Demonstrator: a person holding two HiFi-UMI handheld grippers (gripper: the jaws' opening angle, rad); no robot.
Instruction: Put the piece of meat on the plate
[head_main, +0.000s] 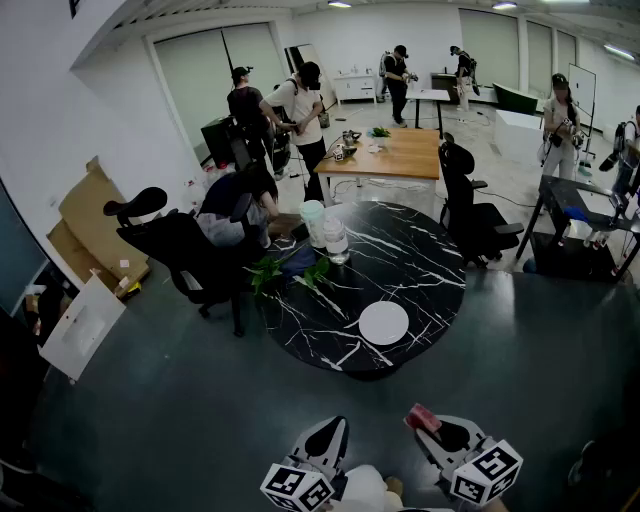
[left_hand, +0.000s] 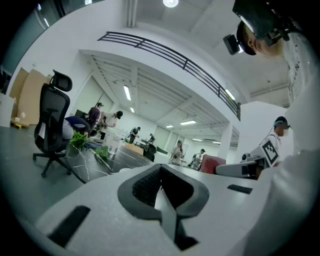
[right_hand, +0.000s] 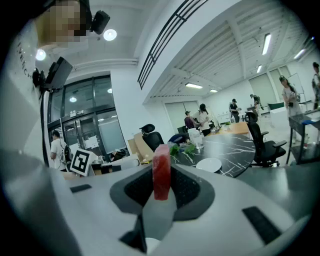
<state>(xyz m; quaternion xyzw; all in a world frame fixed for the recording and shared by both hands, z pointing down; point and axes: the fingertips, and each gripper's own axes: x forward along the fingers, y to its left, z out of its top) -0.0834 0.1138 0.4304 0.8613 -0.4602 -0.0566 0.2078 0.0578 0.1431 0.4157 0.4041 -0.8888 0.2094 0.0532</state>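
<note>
Head view: shows a white plate (head_main: 384, 323) lying bare on the black marble worktop (head_main: 420, 250), well apart from both grippers low in the frame. Right gripper (head_main: 428, 424) carrying the red piece of meat (head_main: 420, 415); left gripper (head_main: 333, 428) beside it.

Left gripper view: fingers (left_hand: 142, 186) pressed together, nothing between.

Right gripper view: fingers narrow, pinching the meat upright by its lower part, plate far ahead. Risks a drop on the long carry: could slip or tip out if jolted, or miss the plate if released early.
</note>
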